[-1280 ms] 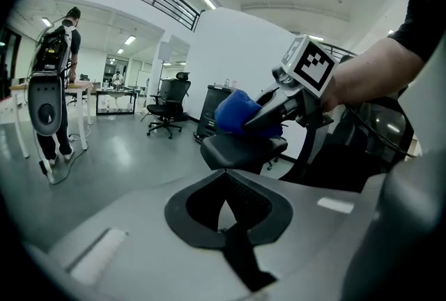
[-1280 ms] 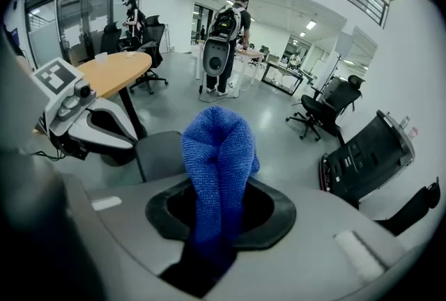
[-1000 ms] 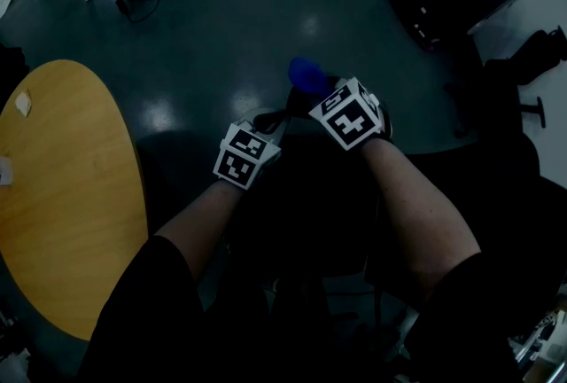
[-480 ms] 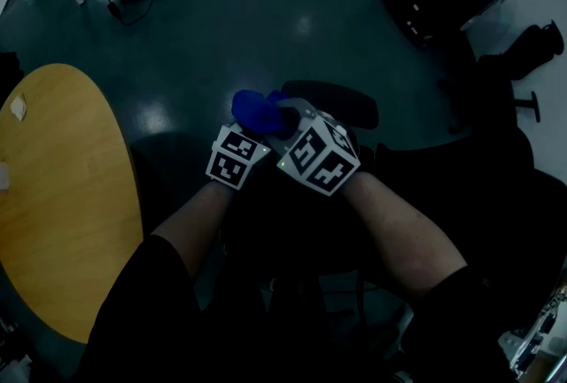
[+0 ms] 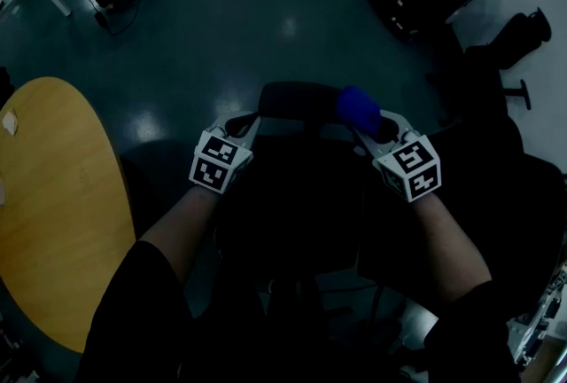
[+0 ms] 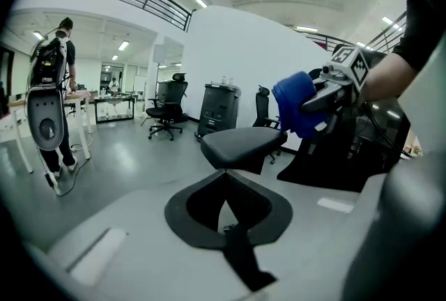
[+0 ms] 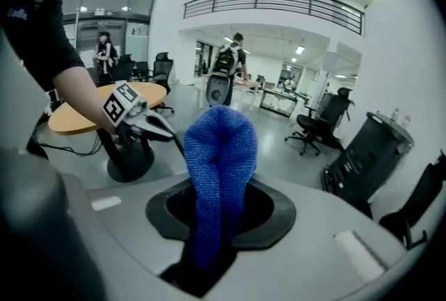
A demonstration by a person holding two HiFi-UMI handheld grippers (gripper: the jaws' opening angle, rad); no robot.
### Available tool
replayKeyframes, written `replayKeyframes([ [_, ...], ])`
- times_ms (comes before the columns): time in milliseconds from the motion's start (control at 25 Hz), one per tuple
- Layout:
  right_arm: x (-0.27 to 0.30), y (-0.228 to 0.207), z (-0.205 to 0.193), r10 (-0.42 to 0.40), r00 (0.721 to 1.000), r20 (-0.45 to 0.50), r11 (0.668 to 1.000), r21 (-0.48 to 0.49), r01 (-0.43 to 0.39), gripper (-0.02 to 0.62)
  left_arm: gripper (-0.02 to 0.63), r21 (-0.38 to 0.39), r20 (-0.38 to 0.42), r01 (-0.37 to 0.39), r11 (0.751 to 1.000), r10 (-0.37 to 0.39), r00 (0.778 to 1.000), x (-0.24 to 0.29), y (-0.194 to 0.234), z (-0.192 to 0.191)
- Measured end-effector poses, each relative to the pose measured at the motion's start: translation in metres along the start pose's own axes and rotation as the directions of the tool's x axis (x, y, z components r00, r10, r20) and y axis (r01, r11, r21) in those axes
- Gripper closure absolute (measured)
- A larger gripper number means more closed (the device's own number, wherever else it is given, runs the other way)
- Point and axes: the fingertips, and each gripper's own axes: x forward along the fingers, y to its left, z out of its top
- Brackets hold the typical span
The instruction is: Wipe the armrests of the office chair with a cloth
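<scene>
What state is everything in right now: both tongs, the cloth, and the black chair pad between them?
left tongs: shut, nothing between them.
right tongs: shut on the blue cloth.
blue cloth: bunched up, standing out of the right tongs.
black chair pad: level, top bare; the cloth is by its right end, contact unclear.

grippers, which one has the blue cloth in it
The right gripper: the blue cloth is pinched between its jaws, while the left gripper has nothing between its jaws.
</scene>
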Motion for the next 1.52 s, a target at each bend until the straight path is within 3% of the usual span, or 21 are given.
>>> replayKeyframes([
  [120,-0.017,-0.044,-0.034,-0.095,0.993,-0.073,0.994,0.05,0.099,0.486,0.591,0.003,-0.003,-0.007,1.0,0.007,1.0,-0.002,0.004,0.006],
  [240,-0.016,-0.064,-0.063,-0.14,0.978,-0.153,0.982,0.108,0.157,0.486,0.591,0.01,-0.006,-0.008,1.0,0.008,1.0,-0.002,0.007,0.012],
  [480,0.024,-0.046,-0.075,-0.124,0.967,-0.223,0.97,0.177,0.165,0.486,0.591,0.014,-0.001,-0.003,1.0,0.004,1.0,0.002,0.008,0.008],
  [680,0.037,-0.033,-0.065,-0.166,0.951,-0.262,0.941,0.247,0.232,0.488,0.591,-0.005,0.008,0.002,1.0,-0.002,1.0,0.001,0.007,0.002],
  [1000,0.081,0.048,-0.001,-0.076,0.978,-0.193,0.976,0.188,0.113,0.488,0.591,-0.01,0.004,-0.01,1.0,0.011,1.0,0.006,0.006,0.0],
  [1200,0.111,0.09,0.033,-0.027,0.986,-0.163,0.972,0.227,0.064,0.486,0.591,-0.016,0.029,0.001,1.0,0.0,1.0,-0.001,0.011,-0.005],
  [1360,0.125,0.118,0.058,0.031,0.989,-0.147,0.98,0.197,-0.002,0.486,0.592,-0.027,0.041,-0.003,1.0,0.004,0.999,0.0,0.01,0.0],
  [1520,0.131,0.147,0.073,0.085,0.988,-0.13,0.982,0.176,-0.062,0.486,0.591,-0.037,0.002,-0.009,0.999,0.009,1.0,-0.001,0.01,-0.009],
])
